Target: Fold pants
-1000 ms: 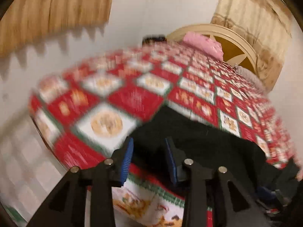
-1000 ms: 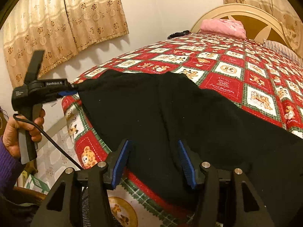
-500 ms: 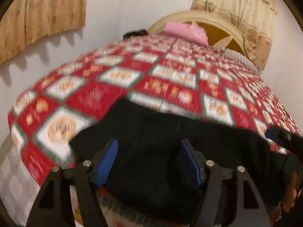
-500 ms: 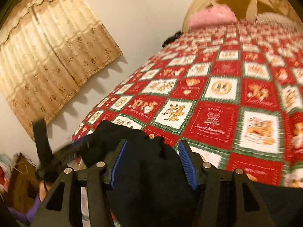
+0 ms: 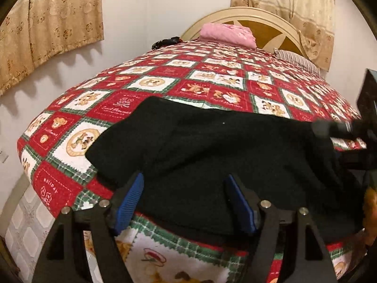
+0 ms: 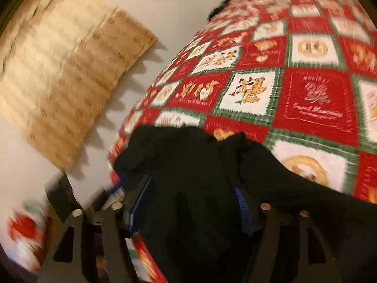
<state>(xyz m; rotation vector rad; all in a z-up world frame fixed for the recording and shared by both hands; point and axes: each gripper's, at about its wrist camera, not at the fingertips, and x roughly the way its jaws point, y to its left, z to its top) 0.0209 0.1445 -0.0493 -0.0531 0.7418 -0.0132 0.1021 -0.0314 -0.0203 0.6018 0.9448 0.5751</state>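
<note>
Black pants (image 5: 212, 146) lie in a folded heap on the near end of a red, white and green patchwork quilt (image 5: 150, 82). My left gripper (image 5: 185, 204) hovers at the pants' near edge. Its jaws are opening and its blue pads (image 5: 130, 200) stand wide, clear of the cloth. The right gripper (image 5: 351, 127) shows blurred at the right edge, over the pants' right end. In the blurred right wrist view the pants (image 6: 200, 165) bunch up between the jaws of my right gripper (image 6: 190, 208) on the quilt (image 6: 315, 99). Those jaws are opening too, with loose cloth between them.
A pink bundle (image 5: 227, 34) and a striped pillow (image 5: 299, 61) lie by the cream headboard (image 5: 266, 23). A dark item (image 5: 166, 42) sits at the far left edge of the bed. Curtains (image 5: 47, 23) hang on the left wall, and tiled floor (image 5: 26, 219) lies below the bed's corner.
The pants lay spread wide and now sit folded over. Both grippers' jaws have widened. The right gripper swung left and rolled; the left gripper drew back and sank a little.
</note>
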